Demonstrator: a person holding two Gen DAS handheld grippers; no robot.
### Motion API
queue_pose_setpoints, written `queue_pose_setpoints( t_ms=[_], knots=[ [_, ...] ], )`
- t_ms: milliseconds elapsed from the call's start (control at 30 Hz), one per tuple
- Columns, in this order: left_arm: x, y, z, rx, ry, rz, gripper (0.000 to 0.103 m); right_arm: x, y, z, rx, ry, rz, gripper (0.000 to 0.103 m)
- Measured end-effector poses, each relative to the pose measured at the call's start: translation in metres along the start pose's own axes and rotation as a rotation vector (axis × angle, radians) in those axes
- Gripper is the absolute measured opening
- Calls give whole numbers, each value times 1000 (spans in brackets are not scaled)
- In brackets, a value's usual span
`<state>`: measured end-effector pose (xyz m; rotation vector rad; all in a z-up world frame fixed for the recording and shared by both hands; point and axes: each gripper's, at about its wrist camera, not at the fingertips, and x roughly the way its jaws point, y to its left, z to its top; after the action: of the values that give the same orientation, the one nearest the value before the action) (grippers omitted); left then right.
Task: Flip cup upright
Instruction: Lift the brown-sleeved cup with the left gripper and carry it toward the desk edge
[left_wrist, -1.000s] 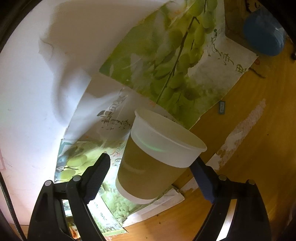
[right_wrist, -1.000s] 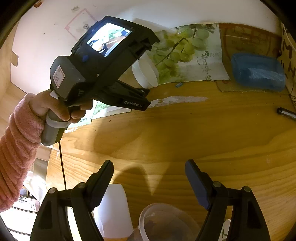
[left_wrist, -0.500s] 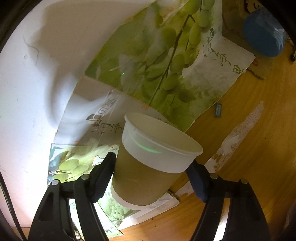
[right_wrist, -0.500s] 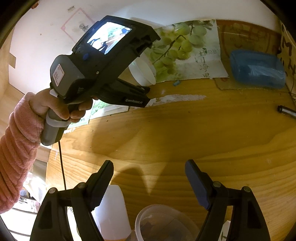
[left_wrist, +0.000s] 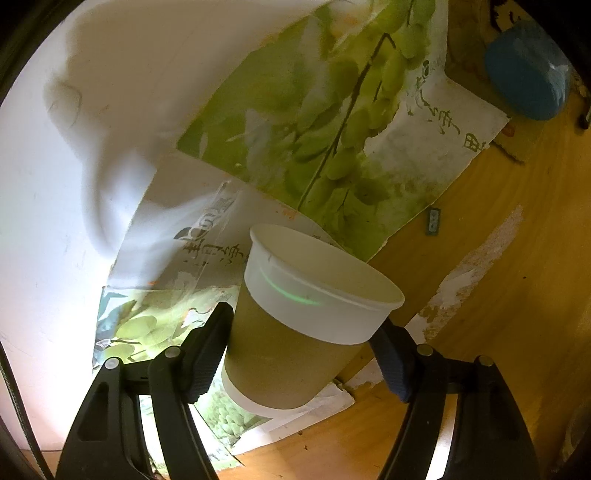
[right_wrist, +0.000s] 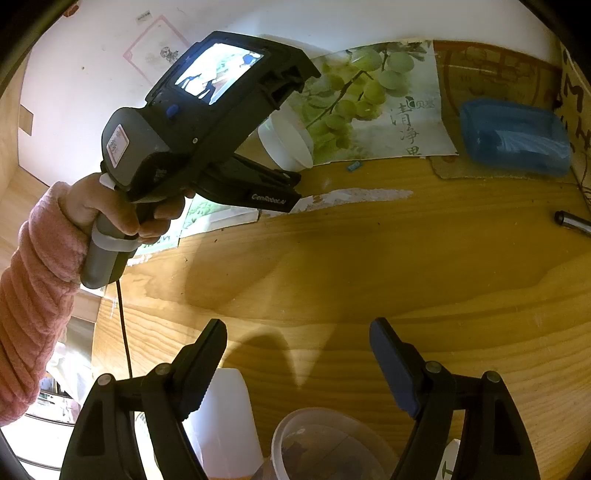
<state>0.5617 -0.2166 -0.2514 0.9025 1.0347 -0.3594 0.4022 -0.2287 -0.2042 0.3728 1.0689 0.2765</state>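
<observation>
Containers first: clear round plastic tub (right_wrist: 332, 443) low between the right gripper's fingers, something brownish inside, contents too blurred to name; white plastic bottle (right_wrist: 221, 417) just beside it, partly behind the near finger. Blue lidded plastic box (right_wrist: 513, 138) at the far edge of the wooden table (right_wrist: 369, 266), contents not visible.

Brown paper cup with white rim band and white base (left_wrist: 295, 332) clamped by the left gripper (left_wrist: 303, 350), held off the table, mouth up and tilted toward the right, dark pads pressing on both sides of the sleeve. Faint green streak of light across the white band. Interior mostly out of sight; only a sliver of pale inner wall visible. From the right wrist, only the white rim (right_wrist: 286, 142) showing past the gripper body.

Right gripper (right_wrist: 297, 354) spread wide, nothing between its fingers, hanging above bare wood.

Green grape poster (left_wrist: 351, 110) propped on the wall behind the cup. Metallic pen-like object (right_wrist: 572, 221) cut off at the right edge.
</observation>
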Motion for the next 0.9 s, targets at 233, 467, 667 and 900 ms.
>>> queue_pose_setpoints(
  t_ms=[233, 467, 667, 900],
  knots=[
    [-6, 4, -5, -29, 7, -31, 73, -2, 2, -1, -10, -5, 3, 80],
    [-20, 6, -18, -78, 6, -60, 73, -8, 8, -1, -27, -17, 8, 80],
    [-40, 9, -37, -126, 10, -59, 73, -20, 14, -3, -44, -36, 10, 80],
    [-69, 13, -63, -188, 13, -66, 73, -37, 21, -7, -53, -61, 4, 80]
  ],
)
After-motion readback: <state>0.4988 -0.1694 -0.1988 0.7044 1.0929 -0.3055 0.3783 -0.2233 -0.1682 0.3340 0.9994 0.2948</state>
